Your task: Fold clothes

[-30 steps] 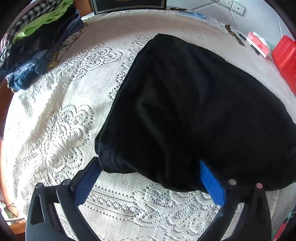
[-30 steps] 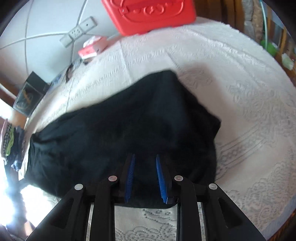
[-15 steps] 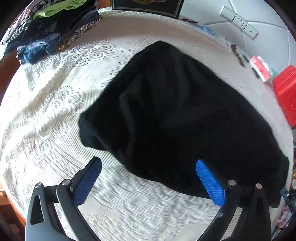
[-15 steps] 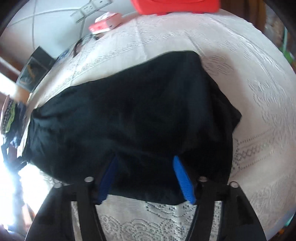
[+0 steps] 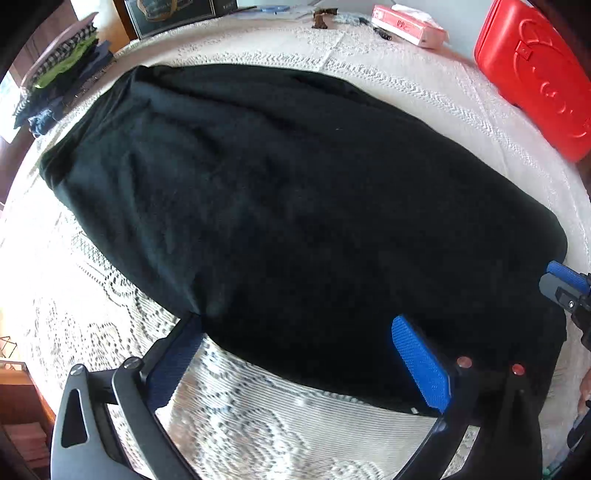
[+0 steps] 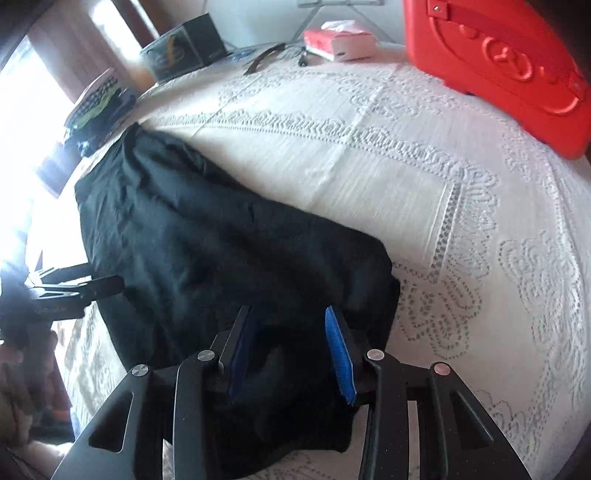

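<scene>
- Black garment [image 5: 280,206] lies spread on white lace tablecloth [image 5: 258,435]; fills centre of left wrist view.
- Left gripper [image 5: 295,354]: jaws spread wide at lower frame, straddling the garment's near edge, gripping nothing.
- Right gripper [image 6: 291,350]: jaws closing, part-open, garment cloth between the blue pads [image 6: 340,354]; grip cannot be told.
- Red case [image 5: 535,77] upper right; stacked clothes [image 5: 62,81] upper left.

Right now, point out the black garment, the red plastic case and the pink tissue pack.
black garment [image 5: 277,206]: left wrist view, middle of cloth.
red plastic case [image 6: 491,59]: right wrist view, embossed lid.
pink tissue pack [image 5: 408,26]: left wrist view, top face.
</scene>
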Action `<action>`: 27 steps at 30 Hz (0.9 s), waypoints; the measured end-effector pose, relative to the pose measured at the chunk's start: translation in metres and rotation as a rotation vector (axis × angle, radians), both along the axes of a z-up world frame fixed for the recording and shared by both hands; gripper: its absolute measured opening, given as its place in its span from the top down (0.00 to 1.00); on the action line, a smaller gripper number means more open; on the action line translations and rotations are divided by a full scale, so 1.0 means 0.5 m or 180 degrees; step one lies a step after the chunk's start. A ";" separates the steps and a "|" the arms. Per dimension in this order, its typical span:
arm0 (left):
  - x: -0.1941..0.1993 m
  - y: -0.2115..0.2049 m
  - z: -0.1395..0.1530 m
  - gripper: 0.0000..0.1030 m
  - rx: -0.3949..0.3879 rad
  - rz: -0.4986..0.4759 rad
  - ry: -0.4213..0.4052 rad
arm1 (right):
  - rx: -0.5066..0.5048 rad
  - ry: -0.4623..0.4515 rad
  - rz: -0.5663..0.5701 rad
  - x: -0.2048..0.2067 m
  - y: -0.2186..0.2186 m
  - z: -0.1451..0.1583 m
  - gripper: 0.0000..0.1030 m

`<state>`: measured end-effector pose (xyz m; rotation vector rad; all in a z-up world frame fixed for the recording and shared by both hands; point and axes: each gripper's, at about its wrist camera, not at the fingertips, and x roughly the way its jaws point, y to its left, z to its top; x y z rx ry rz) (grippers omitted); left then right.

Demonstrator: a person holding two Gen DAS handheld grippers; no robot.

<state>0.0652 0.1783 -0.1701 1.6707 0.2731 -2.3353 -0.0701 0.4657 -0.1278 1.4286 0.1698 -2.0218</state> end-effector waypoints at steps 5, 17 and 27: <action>0.021 -0.007 -0.005 0.00 0.0060 0.0264 0.0173 | -0.0179 -0.0116 0.0056 -0.007 0.021 0.009 0.61; 0.081 0.115 0.046 0.01 0.0410 0.1130 0.0440 | -0.0294 0.0074 0.0772 -0.038 0.051 0.025 0.79; 0.075 0.355 0.016 0.01 0.0185 0.1486 0.0242 | -0.0579 0.0028 0.1451 -0.143 0.152 0.034 0.74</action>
